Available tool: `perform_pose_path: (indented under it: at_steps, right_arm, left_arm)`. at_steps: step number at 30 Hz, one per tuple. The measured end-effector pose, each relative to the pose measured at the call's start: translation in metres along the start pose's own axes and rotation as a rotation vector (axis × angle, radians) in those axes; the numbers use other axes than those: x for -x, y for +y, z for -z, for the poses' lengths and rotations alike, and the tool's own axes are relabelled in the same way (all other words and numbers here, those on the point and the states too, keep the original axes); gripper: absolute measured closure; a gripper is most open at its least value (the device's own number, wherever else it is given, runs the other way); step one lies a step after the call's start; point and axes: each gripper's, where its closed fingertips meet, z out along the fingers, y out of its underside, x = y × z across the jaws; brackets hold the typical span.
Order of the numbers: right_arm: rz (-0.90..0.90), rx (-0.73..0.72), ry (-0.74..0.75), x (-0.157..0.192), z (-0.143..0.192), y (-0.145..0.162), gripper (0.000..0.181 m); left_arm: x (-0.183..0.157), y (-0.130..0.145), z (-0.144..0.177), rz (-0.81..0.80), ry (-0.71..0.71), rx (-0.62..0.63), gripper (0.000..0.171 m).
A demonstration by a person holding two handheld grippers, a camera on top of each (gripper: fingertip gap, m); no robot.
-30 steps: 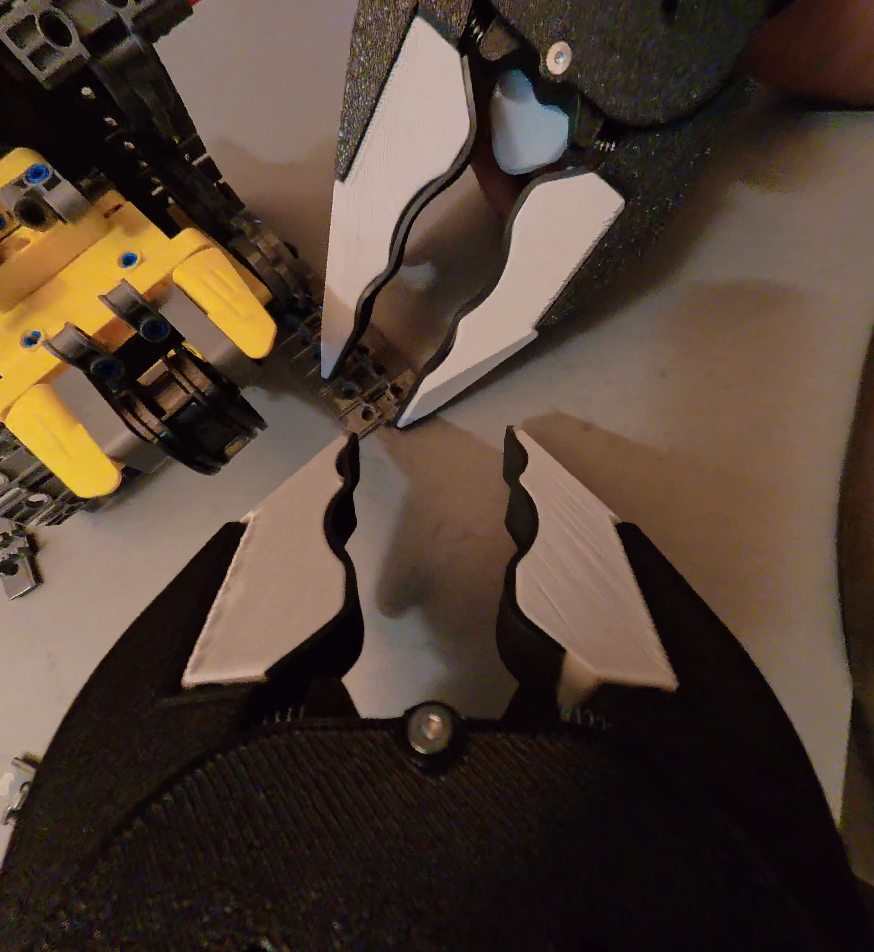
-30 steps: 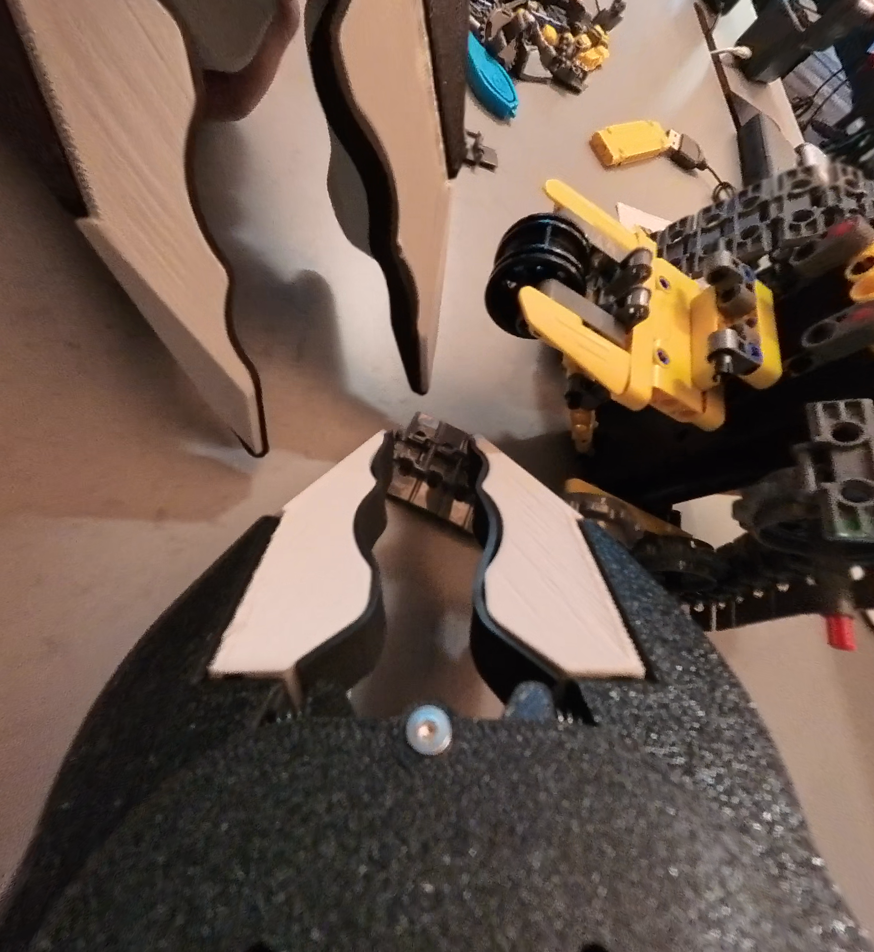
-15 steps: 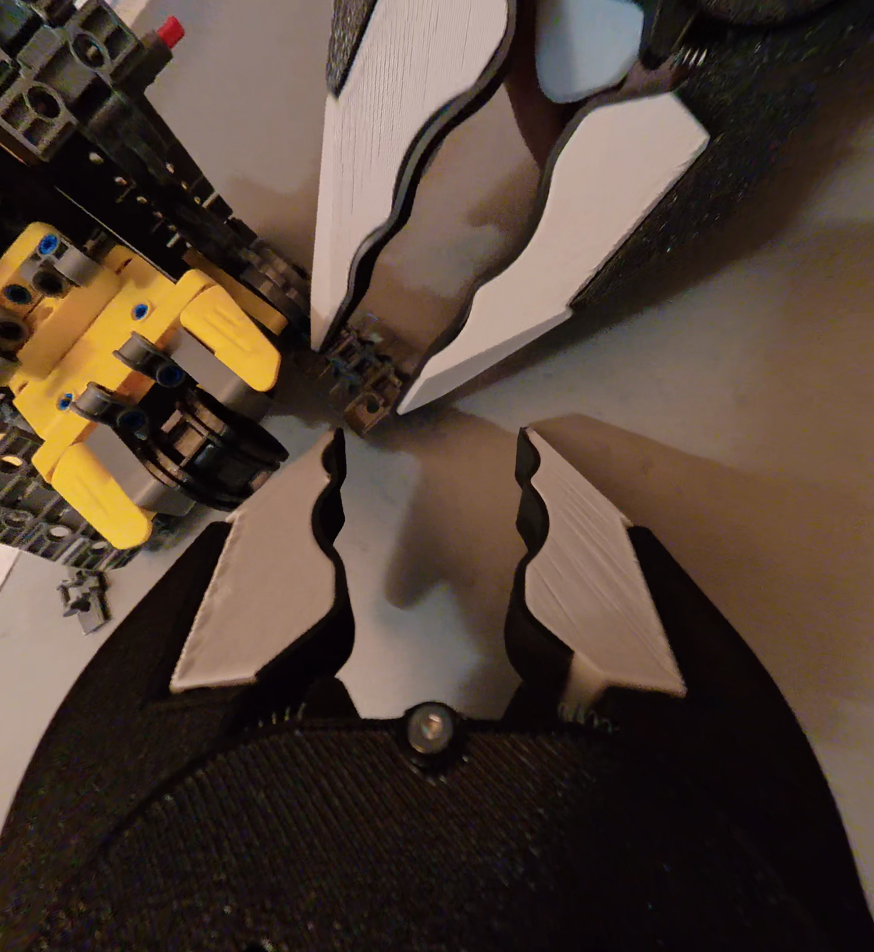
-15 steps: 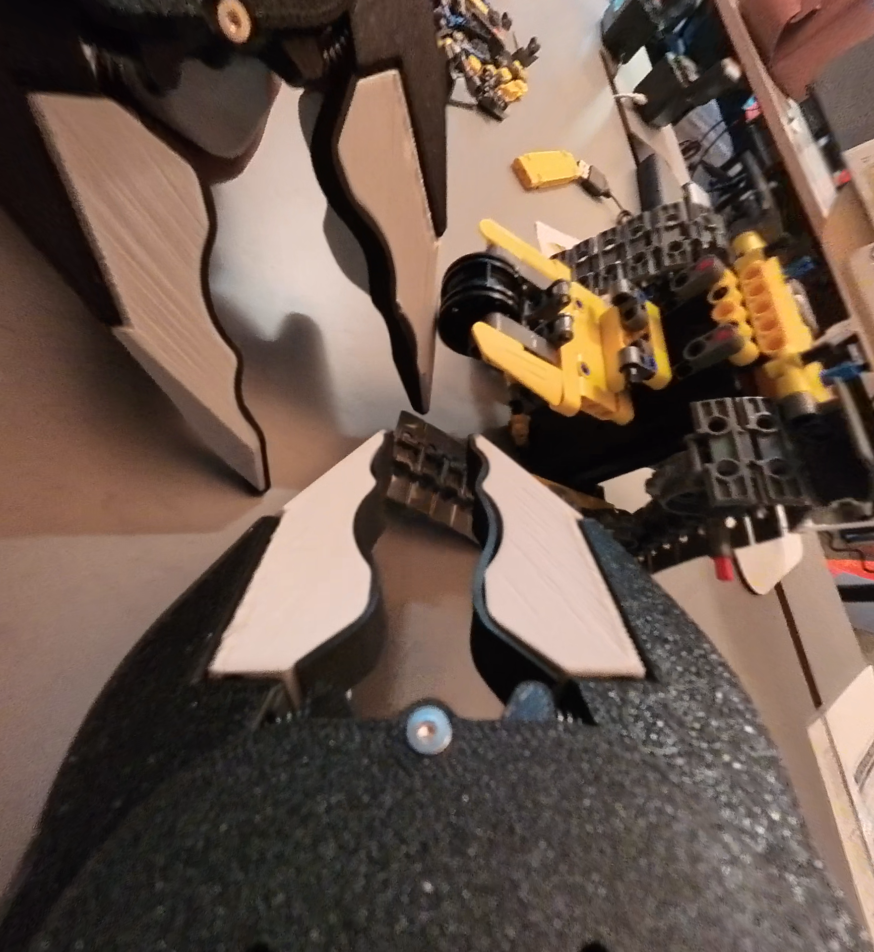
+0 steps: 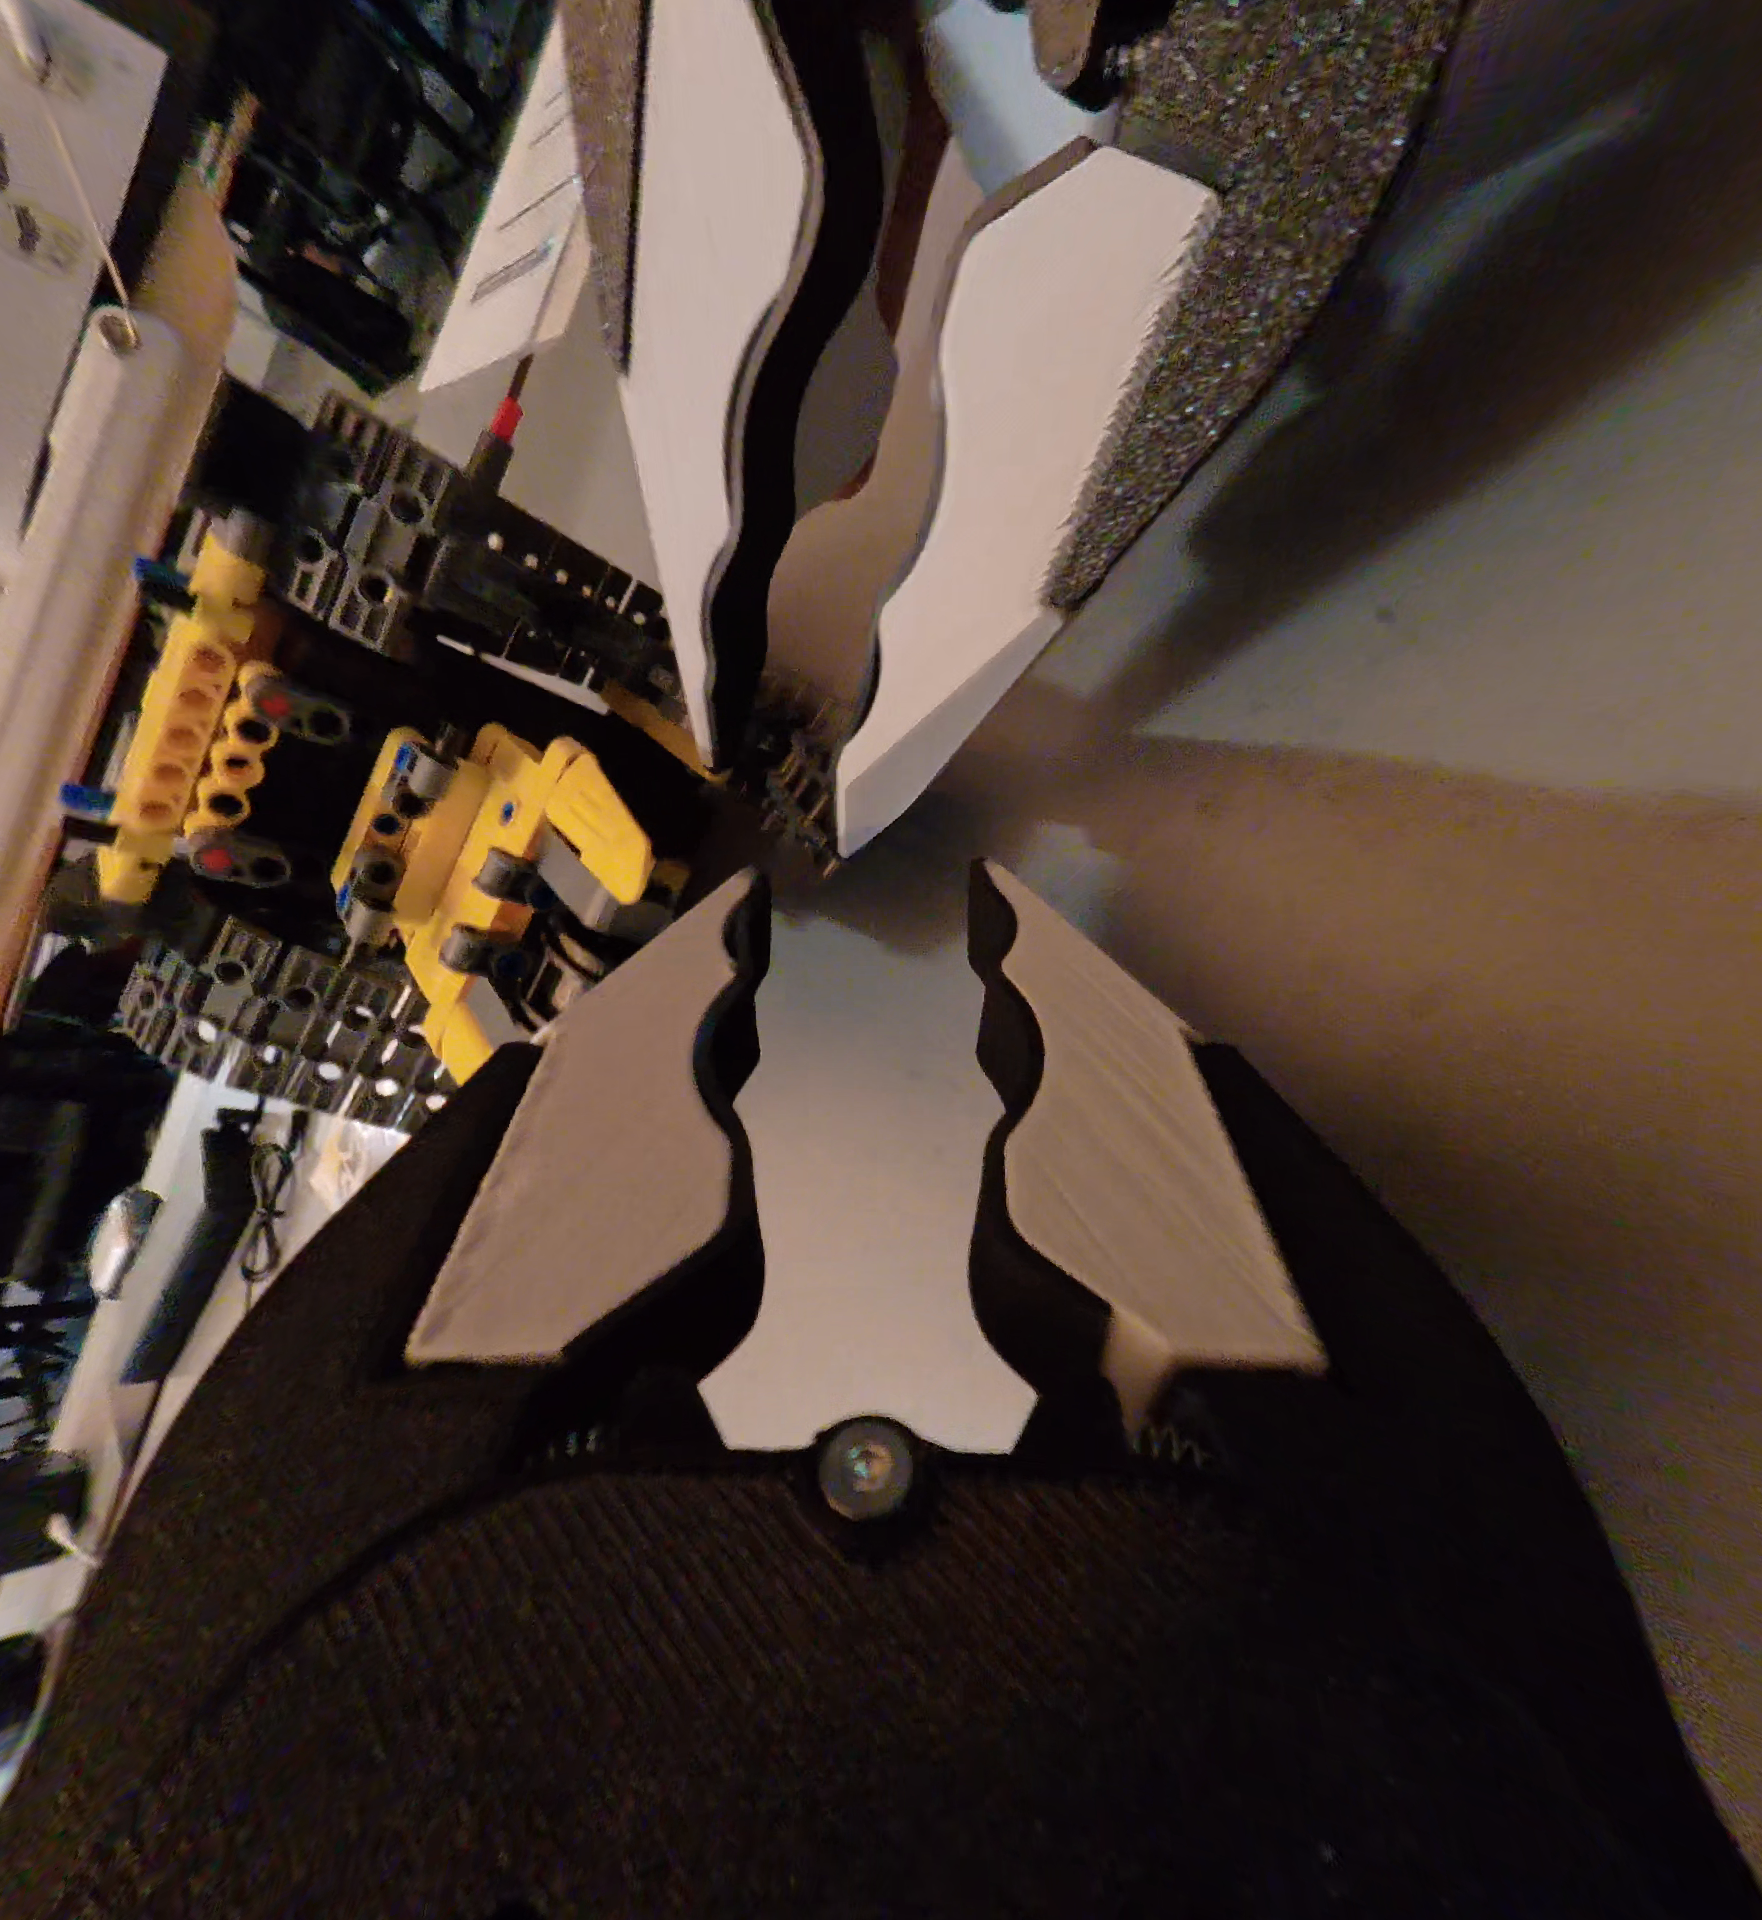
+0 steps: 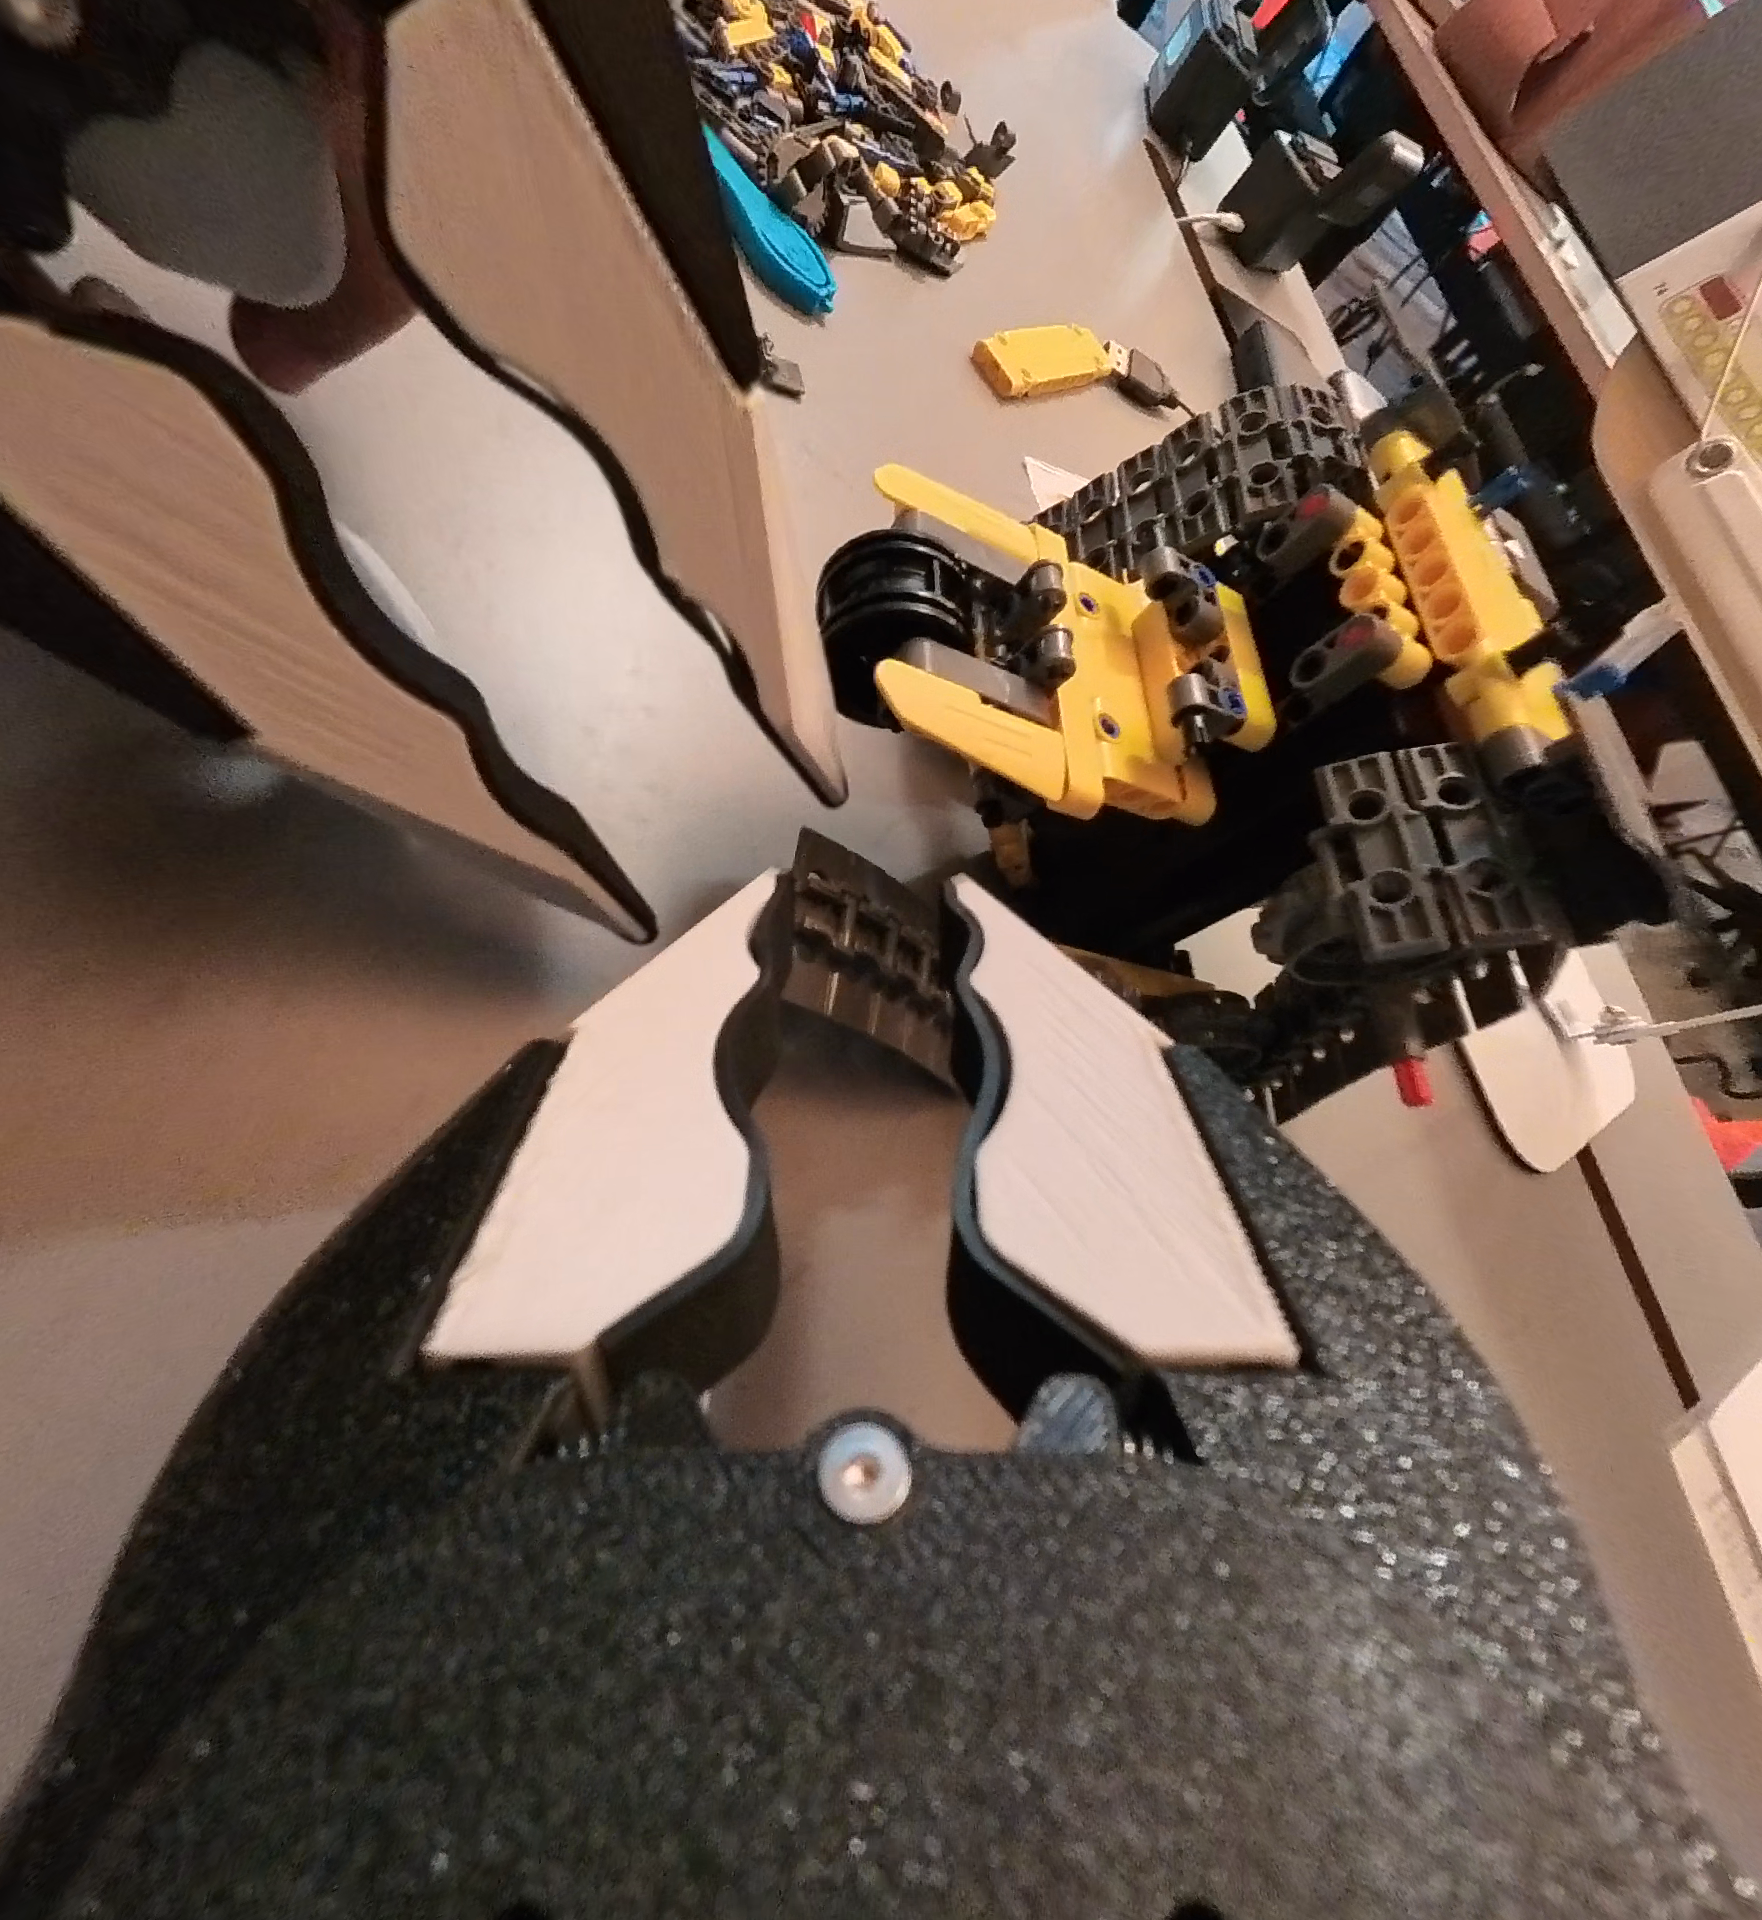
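My right gripper [image 6: 864,894] is shut on a dark grey track piece [image 6: 872,956] made of linked bricks, held above the grey table [image 6: 503,520]. In the left wrist view the right gripper [image 5: 783,800] comes down from the top with the track piece [image 5: 794,764] between its tips. My left gripper [image 5: 866,883] is open and empty, its tips just below that piece. In the right wrist view the left gripper [image 6: 742,862] hangs open at the upper left. A yellow and black brick vehicle [image 6: 1168,665] stands to the right, also seen in the left wrist view [image 5: 461,842] at the left.
A pile of small loose bricks [image 6: 856,104] and a blue lid [image 6: 773,239] lie at the far end of the table. A yellow block with a cable [image 6: 1048,364] lies nearby. Shelves with boxes and papers [image 6: 1687,416] run along the right. Less than 4 cm separates the two grippers' tips. Left tips and right tips are each some 25 centimetres from the blue lid [image 6: 773,239].
Both grippers have risen and tilted, so more of the vehicle and shelves shows. The right gripper stays shut on the track piece and the left stays open below it.
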Motion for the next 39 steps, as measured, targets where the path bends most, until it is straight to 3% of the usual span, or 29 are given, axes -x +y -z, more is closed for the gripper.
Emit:
perform_pose_path:
  at_steps: [7,12,18,24,28,32,39]
  right_arm:
    - [-0.034,-0.022,0.001,-0.005,0.004,-0.001,0.154]
    - [-0.065,-0.031,-0.014,-0.008,0.007,0.001,0.154]
    - [-0.118,-0.112,-0.084,-0.010,0.023,0.004,0.150]
    - [-0.090,-0.018,-0.149,0.006,0.006,0.026,0.153]
    - [-0.054,-0.035,-0.084,-0.003,0.003,0.024,0.174]
    - [-0.103,-0.091,-0.079,-0.013,0.007,0.019,0.174]
    - [-0.262,-0.148,-0.043,-0.037,0.010,0.015,0.174]
  left_arm:
    - [0.005,-0.004,-0.016,-0.179,-0.081,0.062,0.138]
    - [0.013,-0.003,-0.023,-0.230,-0.109,0.090,0.165]
    - [0.014,-0.006,-0.022,-0.162,-0.069,0.067,0.166]
    - [0.014,-0.012,-0.021,-0.131,-0.037,0.038,0.166]
    - [0.018,-0.018,-0.019,-0.111,-0.030,0.012,0.167]
    - [0.025,-0.025,-0.016,-0.097,-0.041,-0.011,0.166]
    - [0.043,-0.054,0.004,-0.030,-0.026,-0.120,0.148]
